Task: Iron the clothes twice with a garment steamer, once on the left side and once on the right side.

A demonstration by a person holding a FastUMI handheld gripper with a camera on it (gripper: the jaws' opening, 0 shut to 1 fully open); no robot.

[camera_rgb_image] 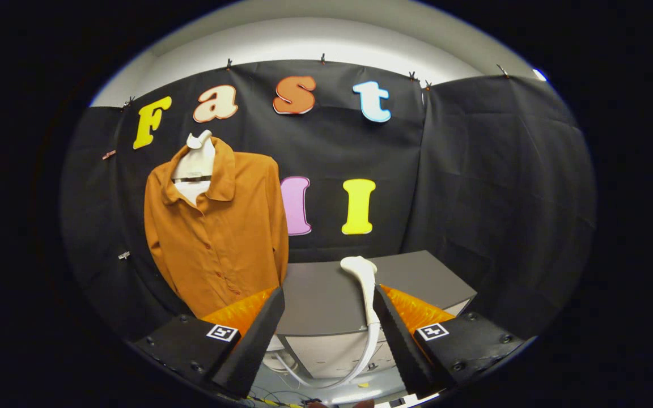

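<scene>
Steamer stood on the grey counter, its white head rising just ahead of the tool's right finger and its handle running down along that finger's inner edge. From the base of the handle a white hose curved down over the counter's front edge and swept back toward the left, looping below the counter top between the two fingers. Whether the right finger actually touched the handle could not be told; the two looked very close or in contact.

The tool was spread wide, its two fingers well apart with the counter's front corner showing in the gap between them. The left finger pressed on nothing, so the tool had hold of nothing.

Beyond the left finger and to the left of the counter hung the orange shirt, a collared, button-front garment draped on a white hanger form whose hook rose above the collar. The shirt hung against the black cloth wall, its buttons running down the middle, the placket closed, the collar open at the neck. Its lower hem dropped behind the left finger's upper part. The shirt's right edge came just beside the counter's left end.

The steamer and the shirt were apart, with the bare grey counter top lying between them. Below the counter, thin wires showed on a pale surface between the fingers.
</scene>
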